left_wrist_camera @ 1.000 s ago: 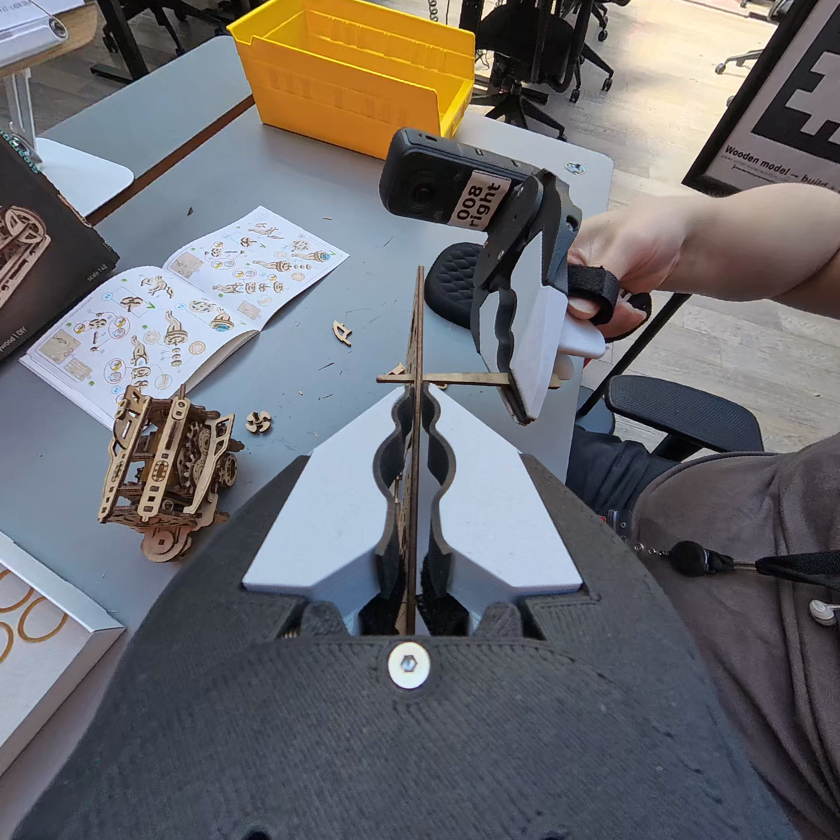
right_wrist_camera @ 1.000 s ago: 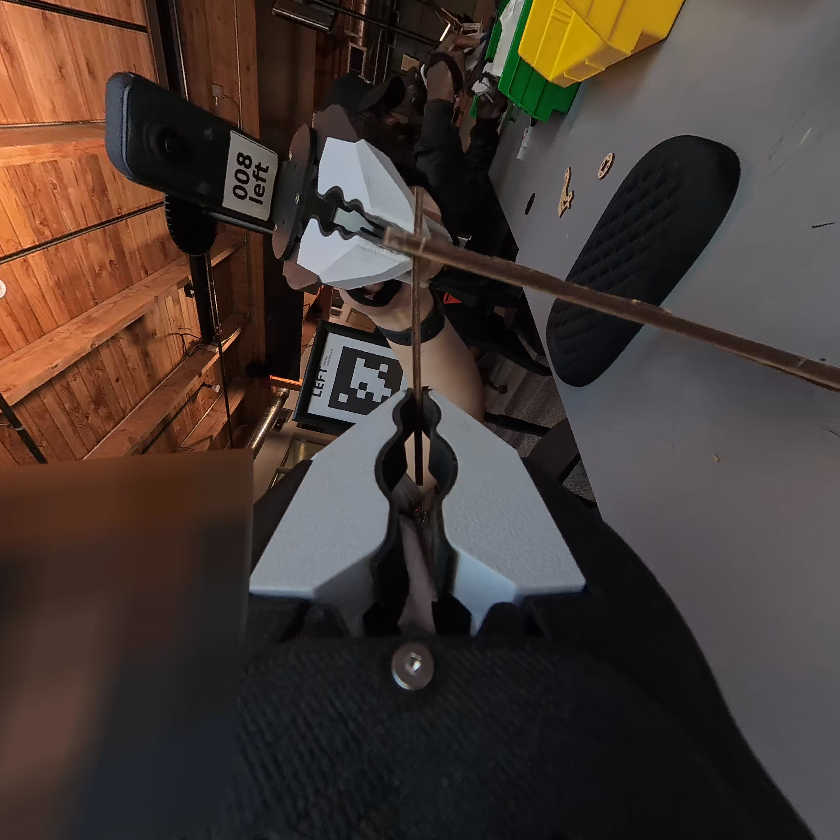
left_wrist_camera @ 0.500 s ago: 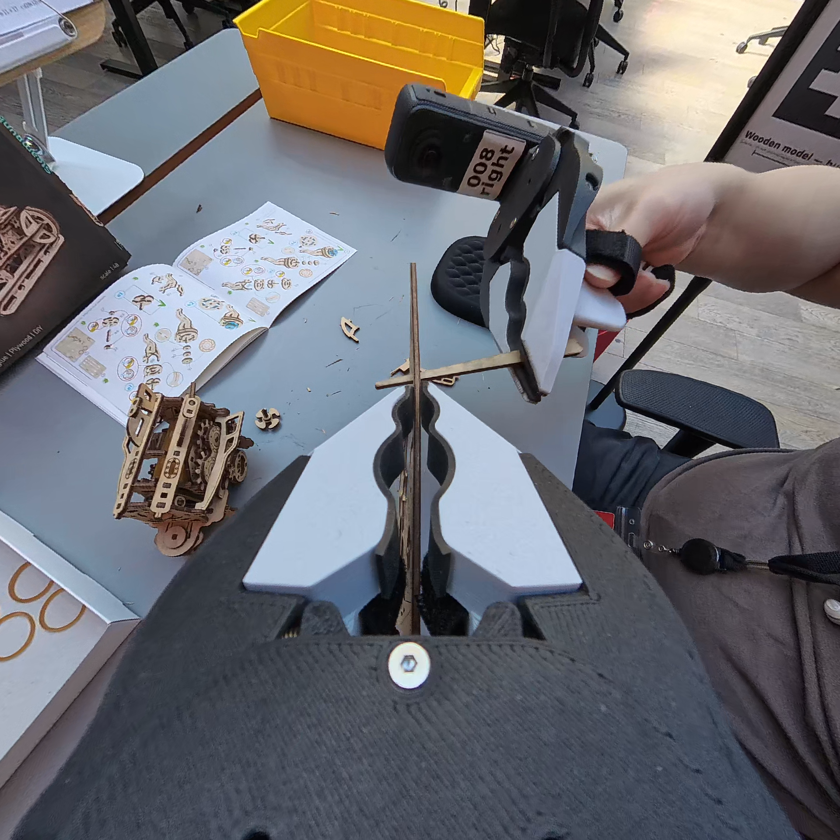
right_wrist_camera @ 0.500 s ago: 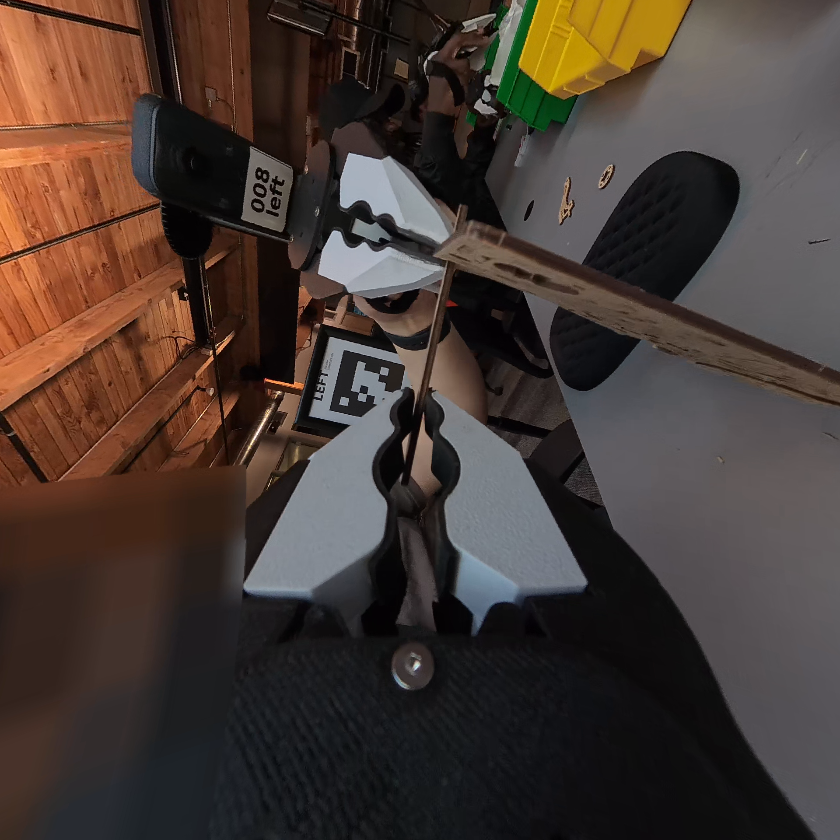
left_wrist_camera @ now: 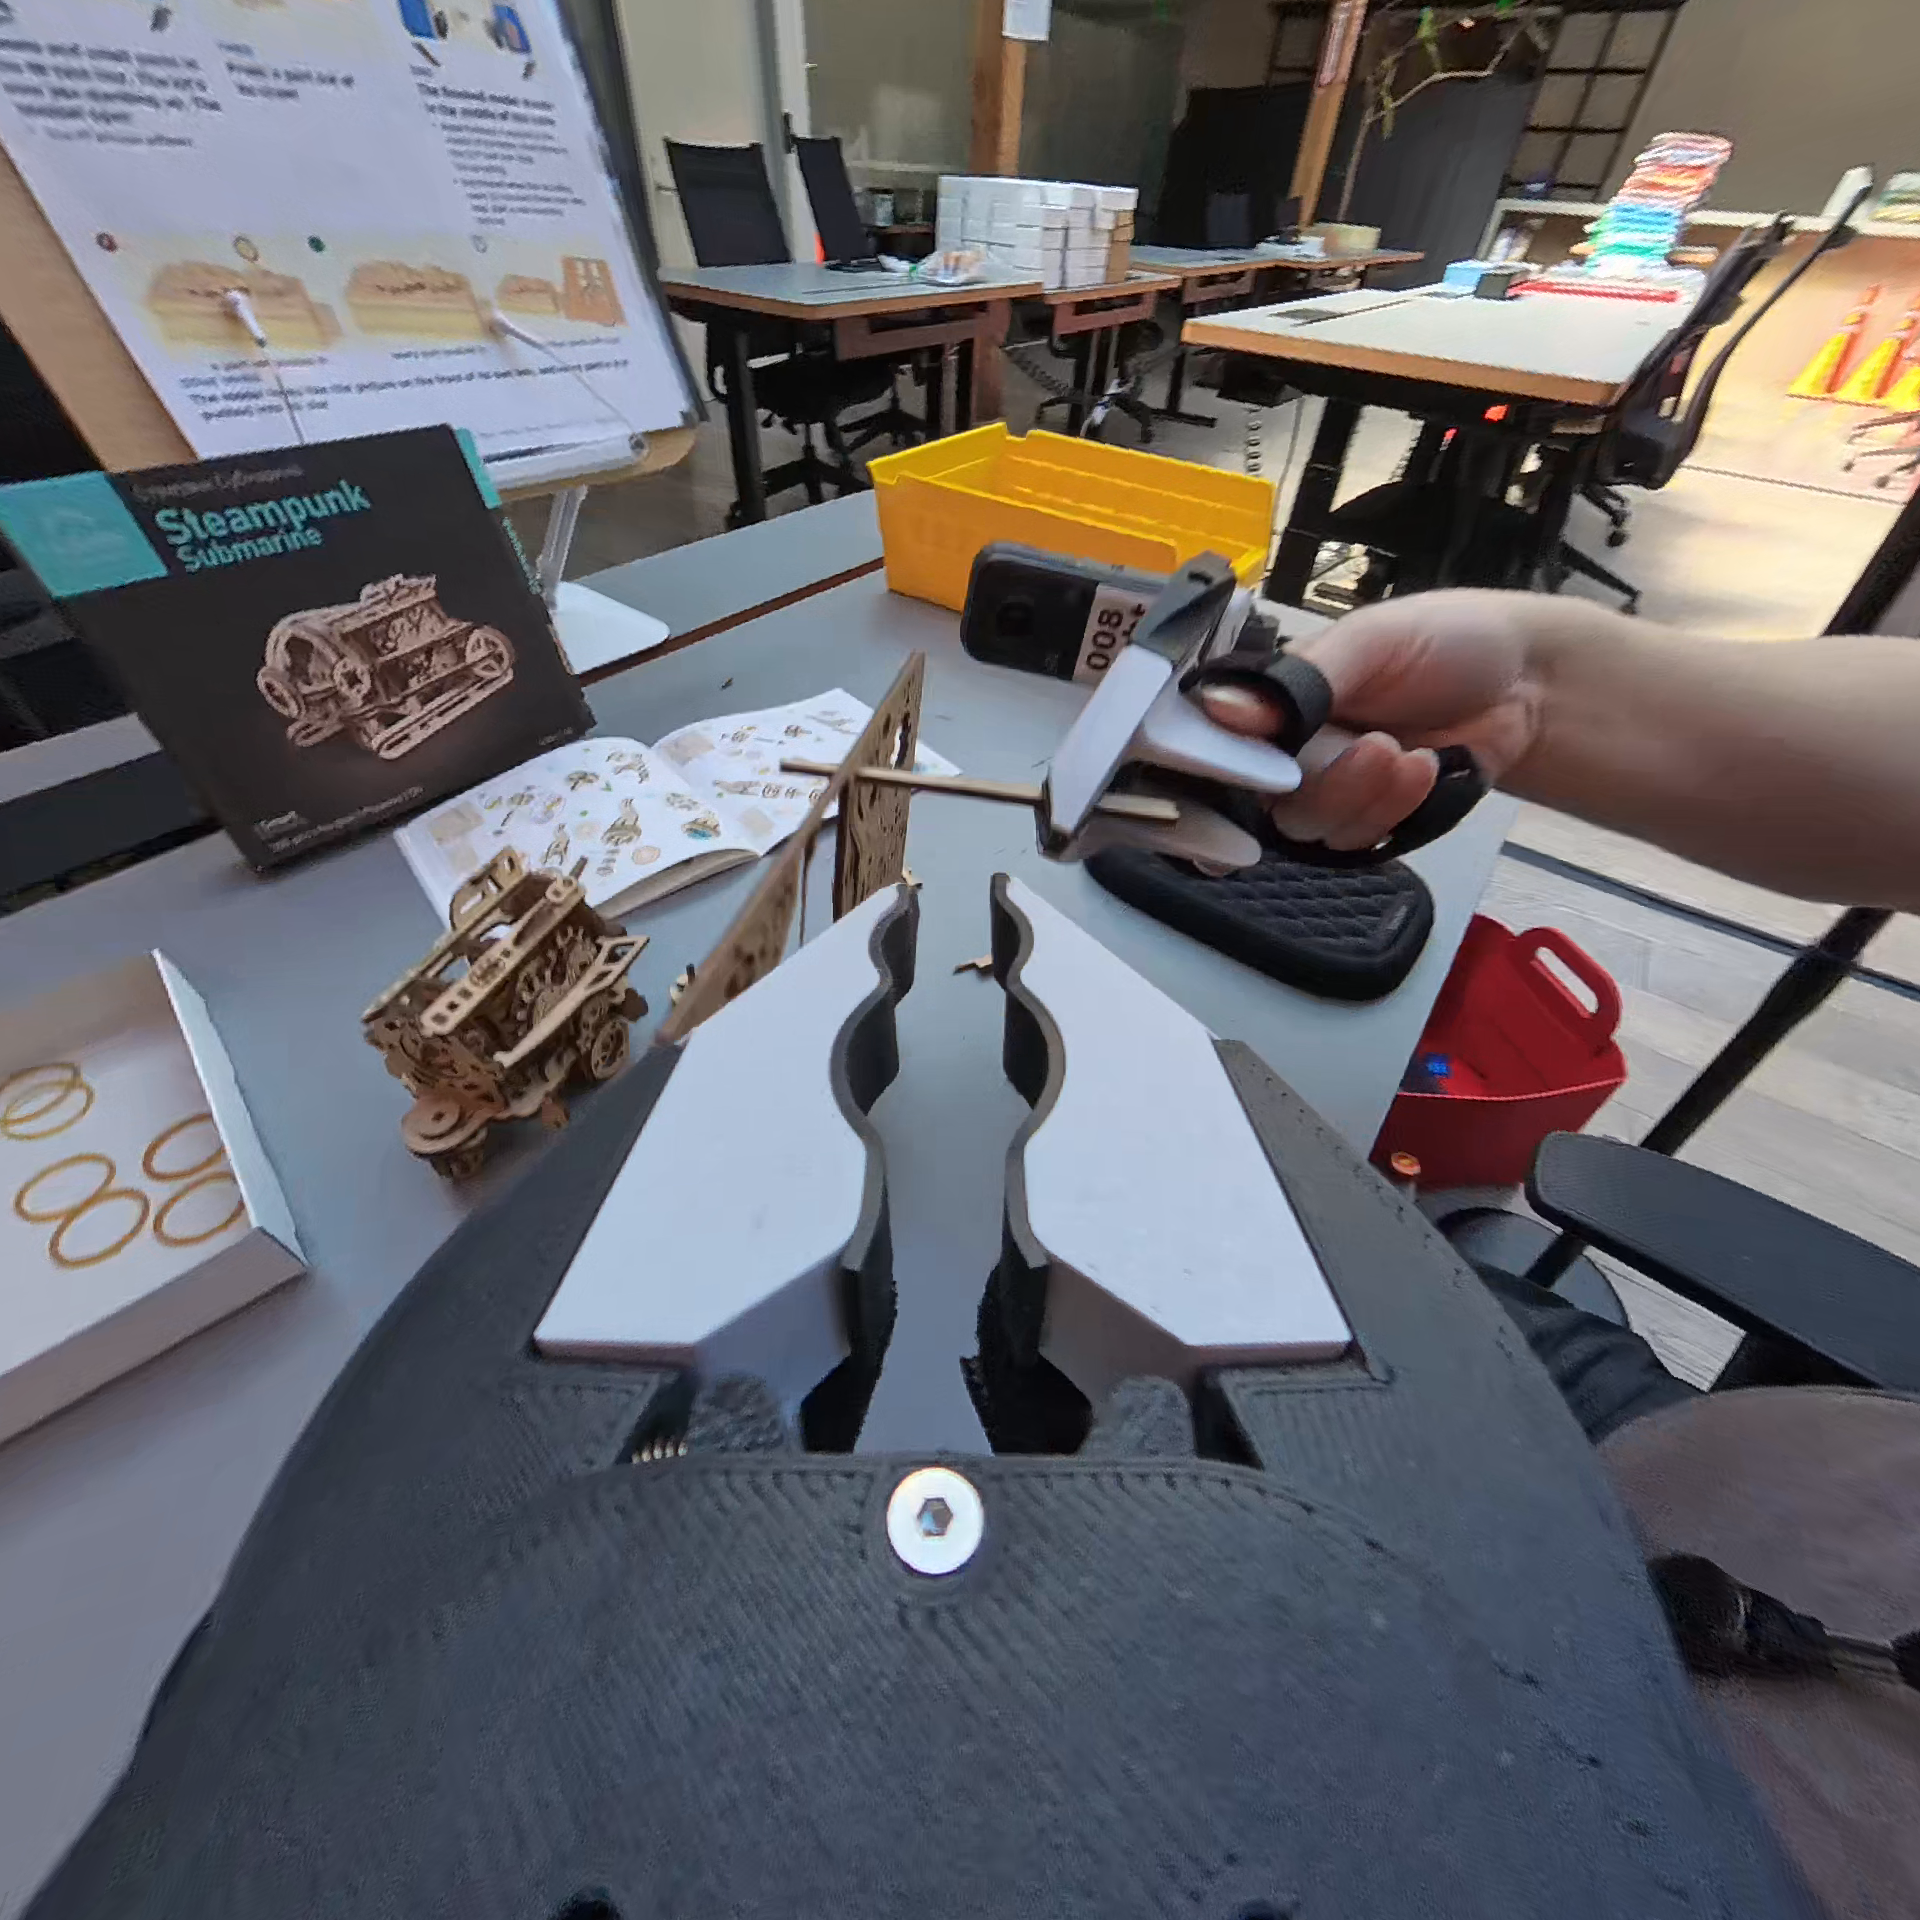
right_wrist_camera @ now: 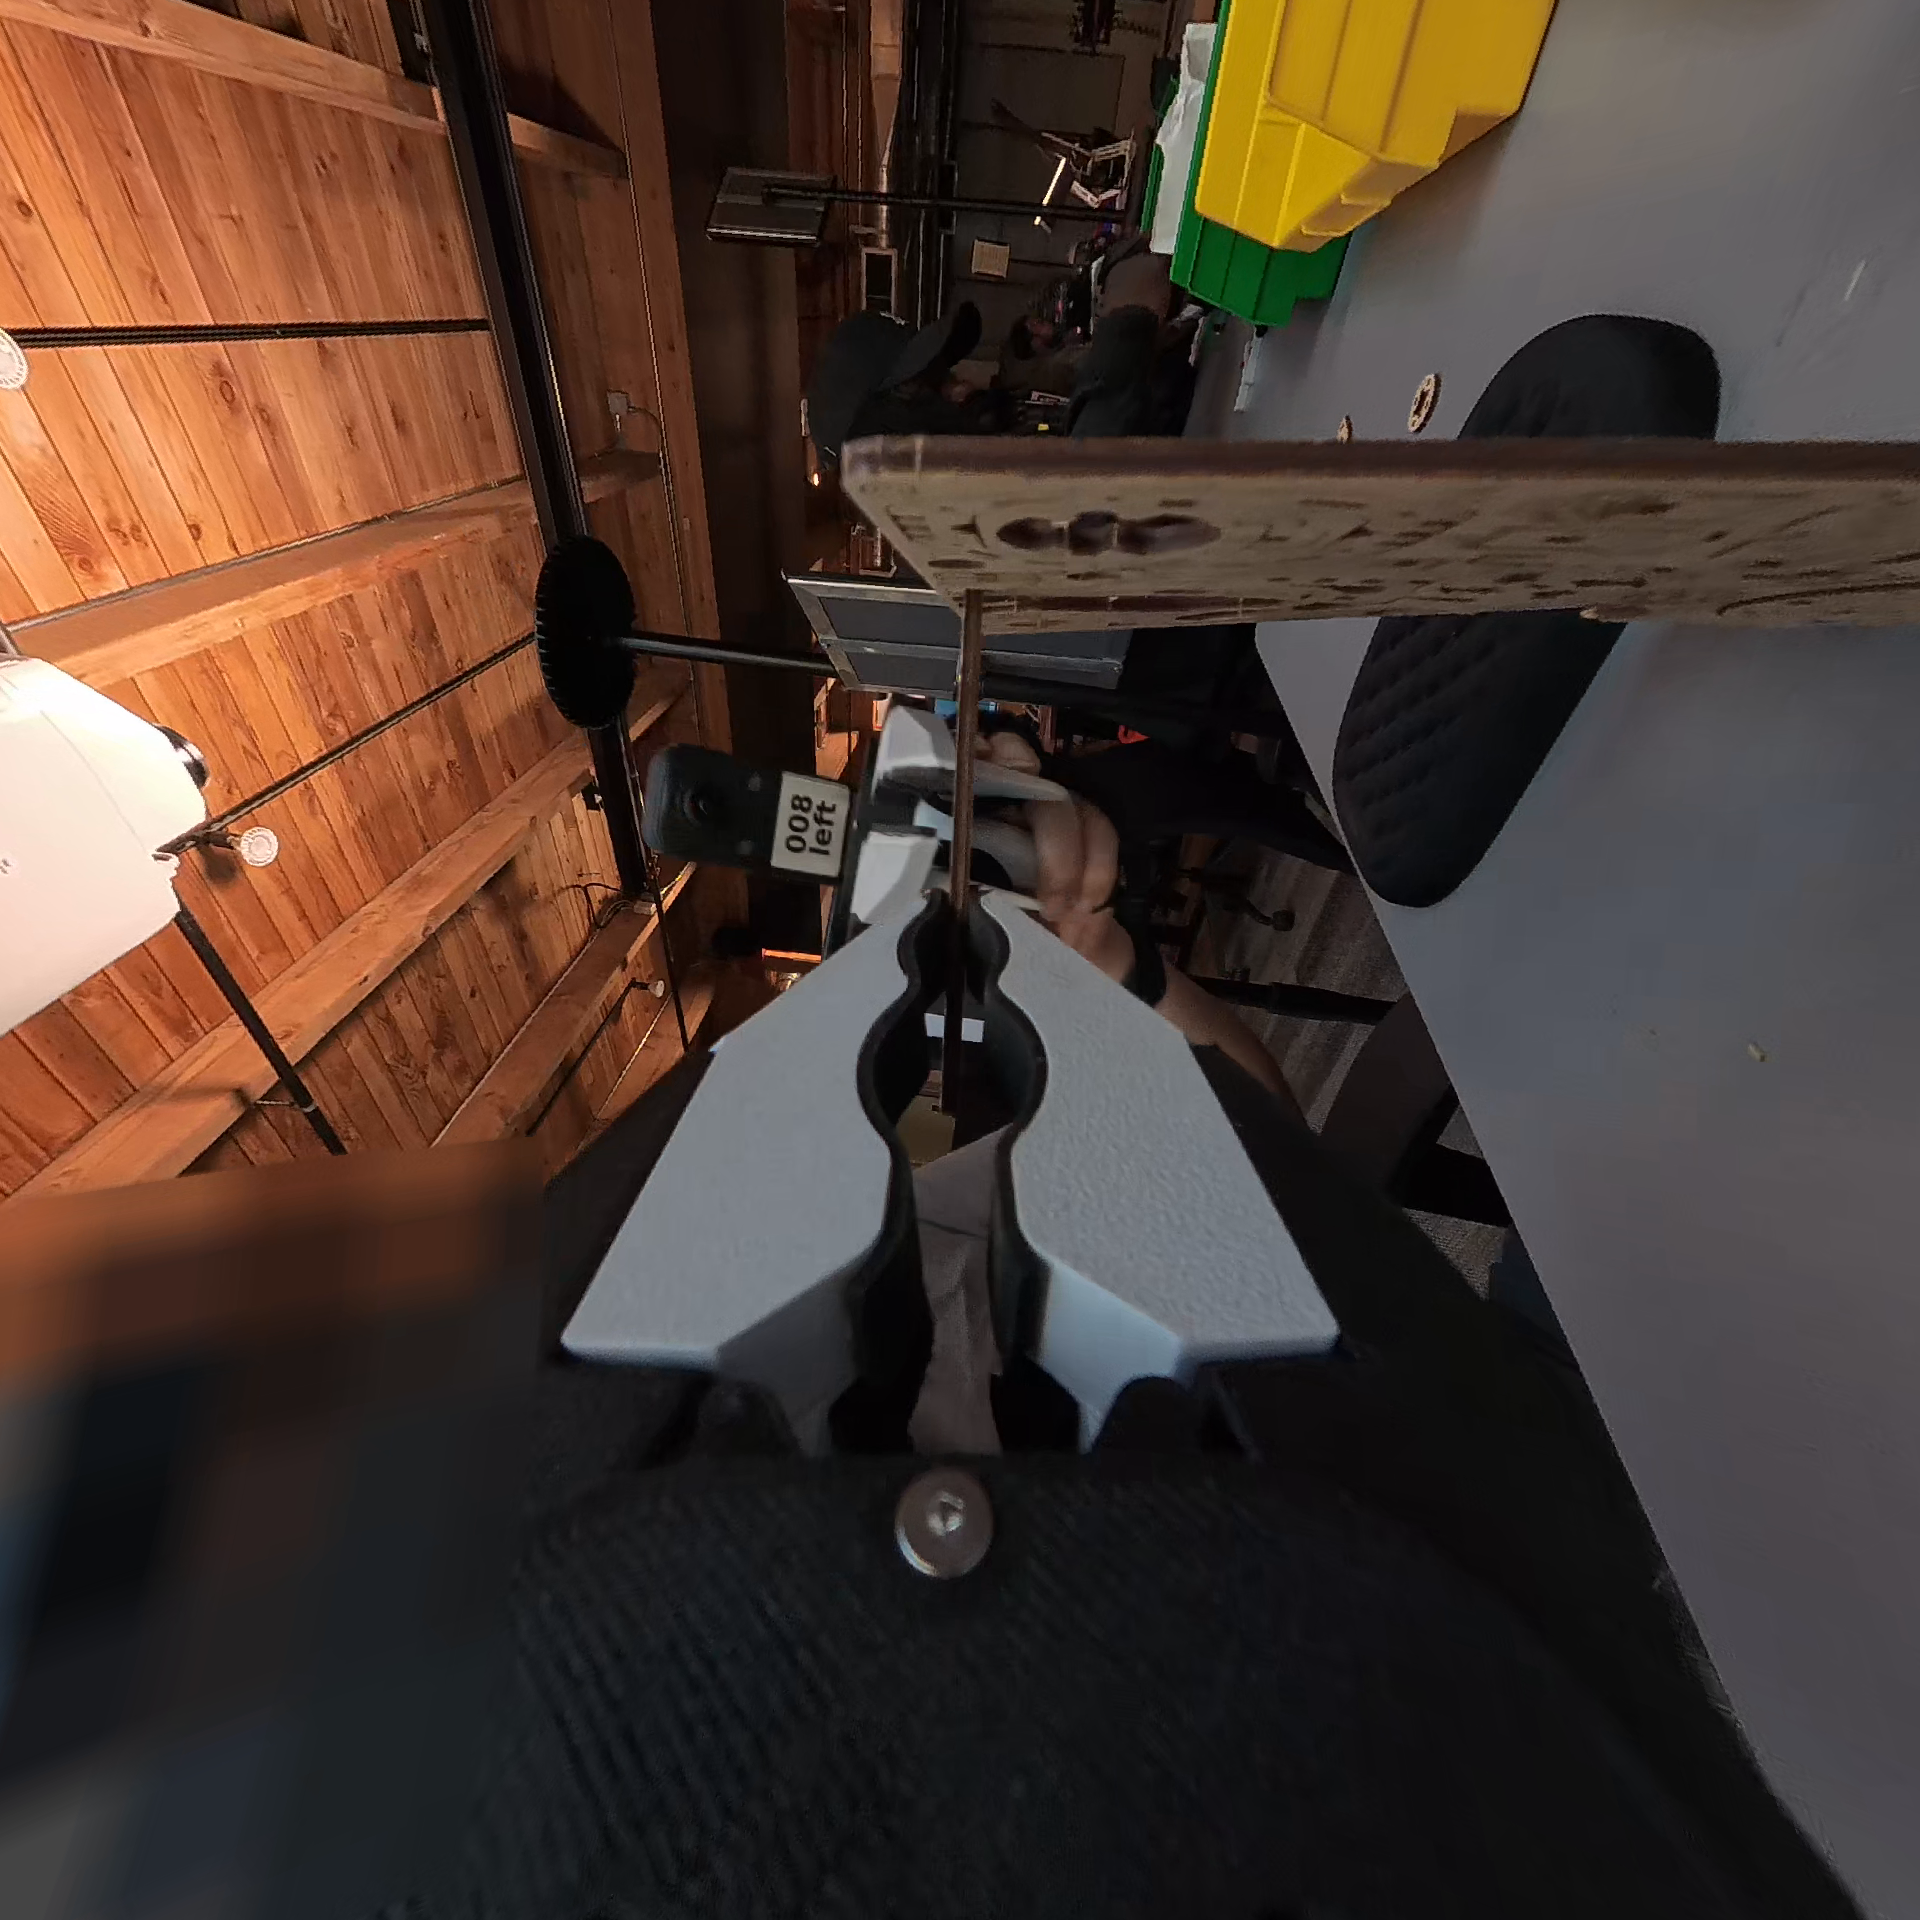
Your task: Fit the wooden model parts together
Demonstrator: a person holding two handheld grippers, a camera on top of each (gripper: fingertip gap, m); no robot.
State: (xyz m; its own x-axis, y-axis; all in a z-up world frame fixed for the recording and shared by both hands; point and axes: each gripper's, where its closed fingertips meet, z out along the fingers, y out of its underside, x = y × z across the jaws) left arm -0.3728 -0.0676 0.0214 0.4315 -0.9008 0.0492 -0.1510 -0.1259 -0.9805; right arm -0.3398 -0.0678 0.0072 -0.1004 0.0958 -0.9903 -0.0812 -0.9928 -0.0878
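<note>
The left gripper [left_wrist_camera: 951, 914] stands with its jaws apart and nothing between them, close behind the wooden panel [left_wrist_camera: 878, 790]. The right gripper [left_wrist_camera: 1049, 826] is pinched tight on a thin strip [left_wrist_camera: 935, 781], seen edge-on in its own view as a dark line running from its closed fingertips [right_wrist_camera: 961, 914] up to the panel [right_wrist_camera: 1455, 540]. The strip passes through the panel like a crossbar, so the panel hangs from it in the air above the table [left_wrist_camera: 343, 935], tilted, its lower end near the half-built model [left_wrist_camera: 499, 1003]. The joint looks seated but unproven. To finish well, I judge the right hand [left_wrist_camera: 1392, 727] should keep the strip level and avoid twisting, since only friction in the slot seems to hold the panel. The left gripper would best close on the panel's near edge, low and square to the face, then press along the strip's line rather than across it; thin plywood of this kind snaps readily if levered. Beyond them lie the open booklet [left_wrist_camera: 623, 805], the black pad [left_wrist_camera: 1278, 925], the kit box [left_wrist_camera: 312, 644], a tray of rubber bands [left_wrist_camera: 104, 1184] and the yellow bin [left_wrist_camera: 1081, 509].
</note>
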